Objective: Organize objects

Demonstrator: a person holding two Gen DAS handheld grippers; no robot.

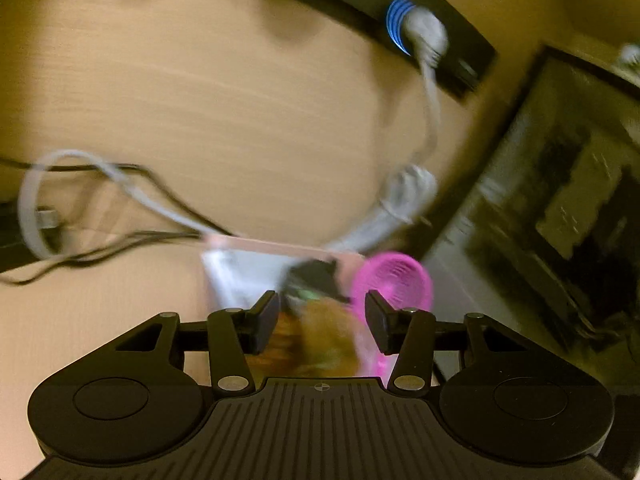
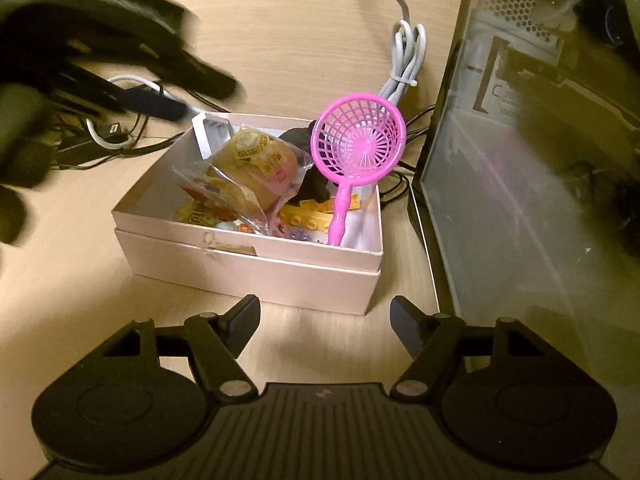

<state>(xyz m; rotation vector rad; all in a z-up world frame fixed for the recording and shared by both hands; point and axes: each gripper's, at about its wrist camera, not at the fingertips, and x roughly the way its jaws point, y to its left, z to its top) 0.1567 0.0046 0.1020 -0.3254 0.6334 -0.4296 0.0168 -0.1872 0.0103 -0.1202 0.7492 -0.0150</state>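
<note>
A pale box (image 2: 248,276) stands on the wooden desk (image 2: 300,20). In it a pink toy strainer (image 2: 360,140) leans on its far right corner, beside a clear bag with a brown packet (image 2: 256,168), a yellow brick (image 2: 312,212) and a black item (image 2: 312,184). My right gripper (image 2: 324,320) is open just short of the box's front wall, nothing between its fingers. My left gripper (image 2: 200,96) shows blurred at the upper left, beyond the box. In the left wrist view it (image 1: 322,320) stands open over the blurred packet (image 1: 320,336), with the strainer (image 1: 394,280) to its right.
A computer case with a glass side (image 2: 520,184) rises close to the right of the box. A tied grey cable bundle (image 2: 404,64) lies behind the box. Black and white cables (image 2: 116,136) tangle at the left. A black strip with blue rings (image 1: 400,24) runs along the far desk.
</note>
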